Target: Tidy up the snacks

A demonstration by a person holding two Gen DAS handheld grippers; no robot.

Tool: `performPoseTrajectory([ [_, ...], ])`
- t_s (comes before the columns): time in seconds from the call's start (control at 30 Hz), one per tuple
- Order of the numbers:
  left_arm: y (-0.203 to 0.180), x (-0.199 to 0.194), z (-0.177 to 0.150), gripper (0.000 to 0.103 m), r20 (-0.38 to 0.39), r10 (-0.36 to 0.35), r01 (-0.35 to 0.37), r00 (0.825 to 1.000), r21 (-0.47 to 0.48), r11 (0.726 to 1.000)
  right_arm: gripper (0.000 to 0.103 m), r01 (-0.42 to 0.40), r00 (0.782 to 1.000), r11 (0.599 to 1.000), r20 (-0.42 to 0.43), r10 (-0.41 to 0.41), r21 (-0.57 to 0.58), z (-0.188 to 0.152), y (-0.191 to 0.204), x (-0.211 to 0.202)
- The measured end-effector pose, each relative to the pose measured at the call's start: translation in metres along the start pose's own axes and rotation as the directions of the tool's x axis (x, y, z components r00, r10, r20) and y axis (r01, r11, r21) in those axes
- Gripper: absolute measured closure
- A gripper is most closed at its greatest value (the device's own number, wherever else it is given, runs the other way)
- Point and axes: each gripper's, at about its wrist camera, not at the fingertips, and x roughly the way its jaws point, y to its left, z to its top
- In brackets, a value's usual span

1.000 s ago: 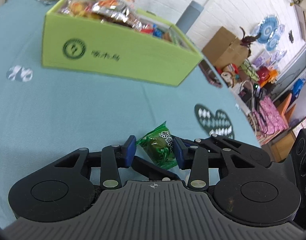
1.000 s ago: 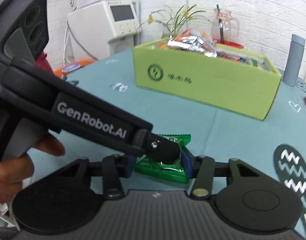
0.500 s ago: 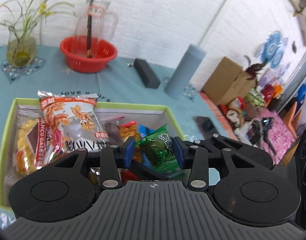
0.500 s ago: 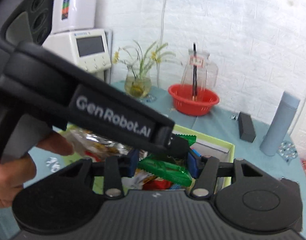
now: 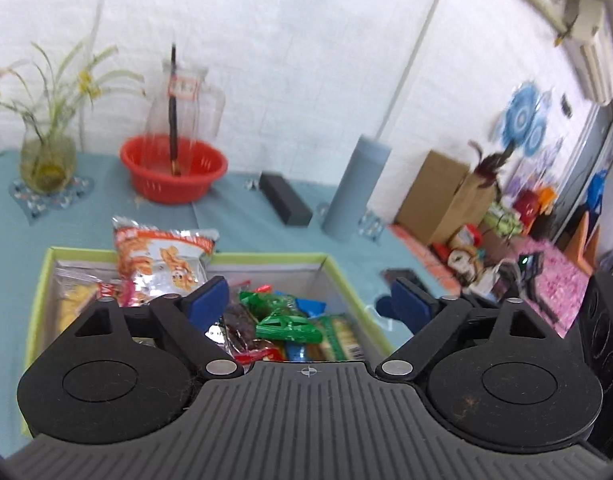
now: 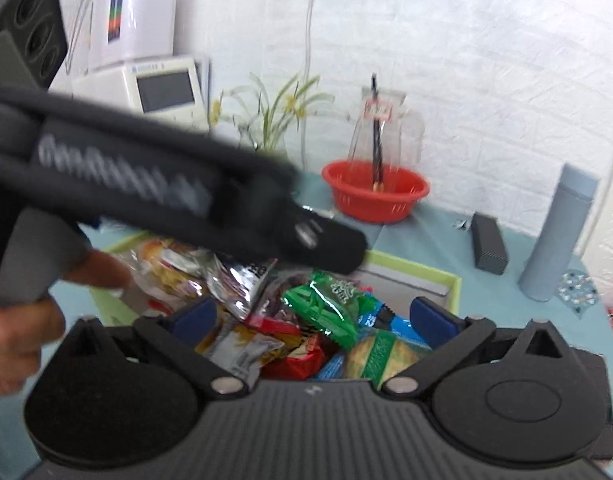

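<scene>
green snack packs (image 5: 287,322) (image 6: 324,308) lie loose on the pile in our lime box (image 5: 348,288), below and between both tongs. left gripper (image 5: 308,302) and right gripper (image 6: 312,318) jaws are opening, pads clear of the packs. box far rim just ahead; open teal tablecloth (image 5: 242,220) beyond.

Right gripper (image 6: 312,314) jaws opening above green snack packet (image 6: 326,308) in box (image 6: 452,280).

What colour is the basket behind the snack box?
Red basket, clearest in the left wrist view.
</scene>
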Motion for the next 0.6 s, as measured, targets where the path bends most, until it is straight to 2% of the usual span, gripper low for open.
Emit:
performPoseTrajectory([
  [0.07,-0.006,-0.032,-0.011,0.016,0.049,0.017,-0.016,0.999,-0.004,1.0,0.0,0.014,0.999,1.0,0.033,-0.015,0.024,-0.011,0.008,-0.028],
  [0.17,-0.014,-0.074,-0.041,0.013,0.098,0.077,-0.076,0.992,-0.019,0.997,0.0,0.027,0.999,0.996,0.037,-0.03,0.088,-0.035,0.025,-0.064],
  [0.43,-0.025,-0.136,-0.128,0.012,0.037,0.217,-0.215,0.976,-0.033,0.976,0.0,0.051,0.999,0.99,-0.021,-0.049,0.131,-0.09,0.08,-0.116],
  [0.6,-0.036,-0.173,-0.166,0.012,0.059,0.269,-0.269,0.961,-0.005,0.963,0.0,0.098,0.995,0.987,-0.029,-0.095,0.128,-0.117,0.113,-0.145],
])
